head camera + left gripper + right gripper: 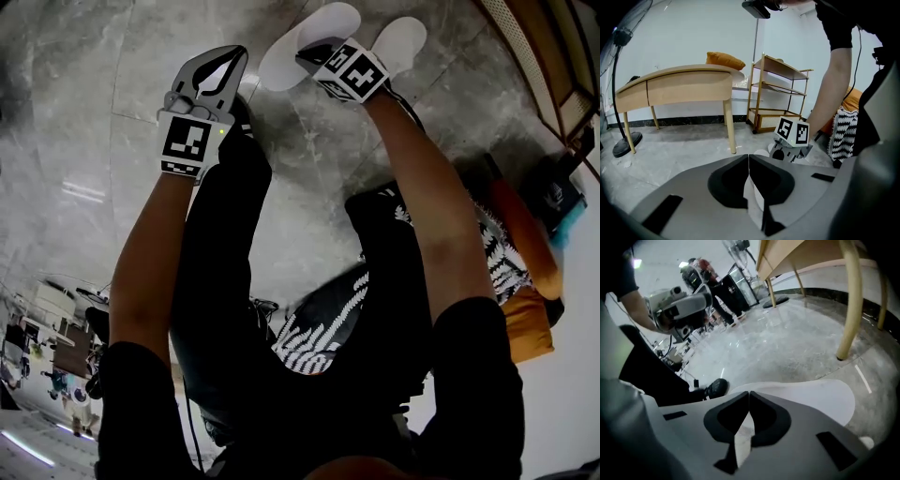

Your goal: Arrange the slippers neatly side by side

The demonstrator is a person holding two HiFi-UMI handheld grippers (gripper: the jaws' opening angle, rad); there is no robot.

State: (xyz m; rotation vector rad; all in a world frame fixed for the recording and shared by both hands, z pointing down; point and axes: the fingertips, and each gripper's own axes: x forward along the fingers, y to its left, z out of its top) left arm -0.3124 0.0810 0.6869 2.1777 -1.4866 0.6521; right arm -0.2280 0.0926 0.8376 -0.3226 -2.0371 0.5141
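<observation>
Overhead, both white slippers (398, 42) show; up close, right gripper (749, 393) pinches one slipper (820, 397), left gripper (749, 155) closed on nothing.

1. Your left gripper (225, 61) hangs over the bare grey floor (112, 56), jaws together with nothing between them.
2. Your right gripper (317, 54) reaches further out, its tip over a white slipper (333, 21).
3. The other slipper (401, 42) lies just beside that one, to its right.
4. An orange cushion (530, 323) sits on the floor at your right, next to a black-and-white patterned cloth (502, 248).
</observation>
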